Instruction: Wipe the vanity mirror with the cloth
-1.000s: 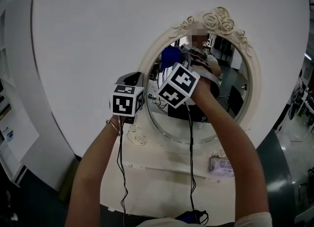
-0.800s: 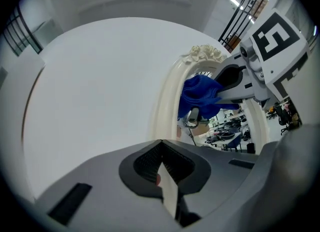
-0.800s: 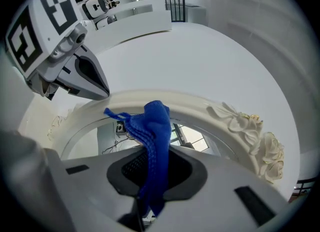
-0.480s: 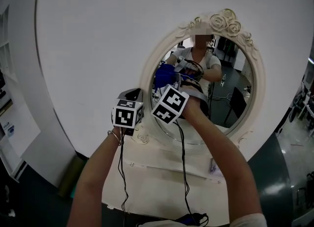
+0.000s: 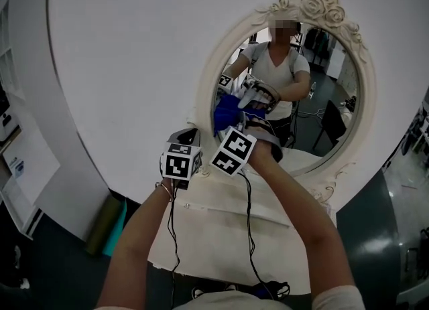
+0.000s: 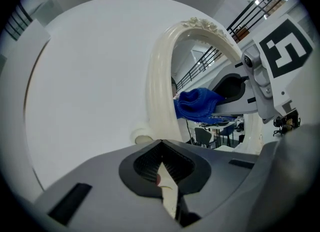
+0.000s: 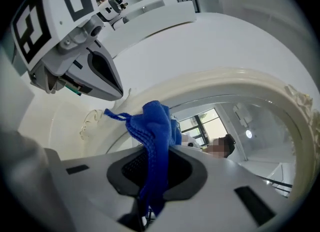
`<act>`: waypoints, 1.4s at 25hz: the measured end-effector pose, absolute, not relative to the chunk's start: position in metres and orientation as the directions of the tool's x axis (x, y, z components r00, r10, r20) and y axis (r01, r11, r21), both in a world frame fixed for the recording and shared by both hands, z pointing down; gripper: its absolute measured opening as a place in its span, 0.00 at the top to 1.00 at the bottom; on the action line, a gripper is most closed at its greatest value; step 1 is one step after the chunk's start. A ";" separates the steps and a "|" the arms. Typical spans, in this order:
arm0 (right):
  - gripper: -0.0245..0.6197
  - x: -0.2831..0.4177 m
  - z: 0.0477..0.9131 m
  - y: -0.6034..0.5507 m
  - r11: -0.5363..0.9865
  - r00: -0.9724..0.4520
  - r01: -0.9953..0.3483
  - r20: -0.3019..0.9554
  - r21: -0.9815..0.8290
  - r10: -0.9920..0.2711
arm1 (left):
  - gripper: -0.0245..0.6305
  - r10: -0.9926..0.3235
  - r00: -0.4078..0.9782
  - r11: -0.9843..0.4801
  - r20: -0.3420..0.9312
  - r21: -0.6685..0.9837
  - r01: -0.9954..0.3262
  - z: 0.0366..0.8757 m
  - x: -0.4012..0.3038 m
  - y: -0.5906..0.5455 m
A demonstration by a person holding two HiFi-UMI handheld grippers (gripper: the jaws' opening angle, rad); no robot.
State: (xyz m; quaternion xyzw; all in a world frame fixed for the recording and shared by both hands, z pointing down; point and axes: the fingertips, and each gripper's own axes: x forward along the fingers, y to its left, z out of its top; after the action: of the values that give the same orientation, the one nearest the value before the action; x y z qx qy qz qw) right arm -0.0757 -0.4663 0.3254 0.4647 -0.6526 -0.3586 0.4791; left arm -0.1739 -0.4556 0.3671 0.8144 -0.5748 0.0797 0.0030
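Wiping step in hand, by the look of it: right tongs clenched on the blue cloth, bunched cloth held up at the left part of the vanity mirror, just inside the cream frame. Left tongs closed on nothing, only a thin pale sliver between the jaws, parked just left of the right tongs, by the lower-left frame, off the glass. Most of the glass lies to the right and above the cloth, so probably plenty left to wipe. Next move likely calls for pressing the cloth flat to the glass and sweeping right and up, grip kept tight, left tongs kept clear of the frame. Hard to confirm actual cloth-to-glass contact: marker cube blocks the tips in the head view, and real cloth merges with its reflection. Lower-left rim hidden behind cubes and arm. Desk partly covered by the forearms and cables; smears on the glass not readable.
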 end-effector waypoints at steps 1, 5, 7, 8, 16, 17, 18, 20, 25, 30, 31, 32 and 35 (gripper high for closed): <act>0.86 -0.075 0.335 -0.466 0.326 -0.110 -0.263 0.308 0.908 -0.945 | 0.96 -0.934 0.327 -0.341 0.144 -0.080 -0.937 0.376 -0.173 -0.454; 0.86 -0.069 0.366 -0.465 0.349 -0.106 -0.230 0.333 0.908 -0.937 | 0.95 -0.925 0.335 -0.347 0.181 -0.041 -0.937 0.410 -0.167 -0.449; 0.86 -0.066 0.379 -0.464 0.346 -0.100 -0.201 0.333 0.916 -0.938 | 0.95 -0.919 0.337 -0.350 0.203 -0.030 -0.936 0.428 -0.163 -0.445; 0.86 -0.065 0.387 -0.463 0.354 -0.099 -0.196 0.340 0.914 -0.935 | 0.95 -0.917 0.337 -0.350 0.214 -0.024 -0.936 0.437 -0.162 -0.444; 0.86 -0.044 0.472 -0.456 0.473 -0.079 -0.217 0.468 0.854 -0.880 | 0.96 -0.887 0.342 -0.355 0.310 0.015 -0.935 0.503 -0.148 -0.431; 0.86 -0.041 0.481 -0.456 0.480 -0.077 -0.213 0.475 0.851 -0.877 | 0.96 -0.884 0.343 -0.357 0.318 0.013 -0.934 0.509 -0.146 -0.429; 0.86 -0.037 0.489 -0.455 0.484 -0.075 -0.210 0.479 0.850 -0.874 | 0.95 -0.880 0.345 -0.361 0.326 0.012 -0.933 0.514 -0.143 -0.428; 0.86 -0.031 0.501 -0.454 0.491 -0.070 -0.203 0.488 0.847 -0.870 | 0.95 -0.873 0.351 -0.368 0.339 0.016 -0.930 0.524 -0.138 -0.426; 0.86 -0.015 0.531 -0.451 0.537 -0.056 -0.224 0.539 0.813 -0.840 | 0.95 -0.857 0.364 -0.382 0.365 0.025 -0.924 0.545 -0.127 -0.422; 0.86 -0.004 0.543 -0.449 0.578 -0.066 -0.251 0.582 0.776 -0.811 | 0.95 -0.851 0.382 -0.400 0.361 0.028 -0.916 0.546 -0.111 -0.421; 0.86 -0.004 0.542 -0.447 0.592 -0.075 -0.264 0.596 0.761 -0.800 | 0.96 -0.852 0.388 -0.403 0.351 0.031 -0.915 0.541 -0.109 -0.421; 0.86 -0.003 0.539 -0.444 0.608 -0.086 -0.280 0.611 0.743 -0.787 | 0.95 -0.856 0.394 -0.406 0.335 0.036 -0.913 0.533 -0.106 -0.421; 0.86 0.001 0.508 -0.439 0.632 -0.135 -0.337 0.629 0.698 -0.766 | 0.95 -0.873 0.412 -0.418 0.263 0.035 -0.908 0.495 -0.099 -0.426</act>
State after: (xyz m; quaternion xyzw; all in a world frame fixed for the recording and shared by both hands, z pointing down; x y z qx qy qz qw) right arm 0.0014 -0.4386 0.5083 0.3794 -0.7263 -0.1997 0.5373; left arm -0.0990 -0.4257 0.4949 0.8356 -0.5327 0.1024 0.0865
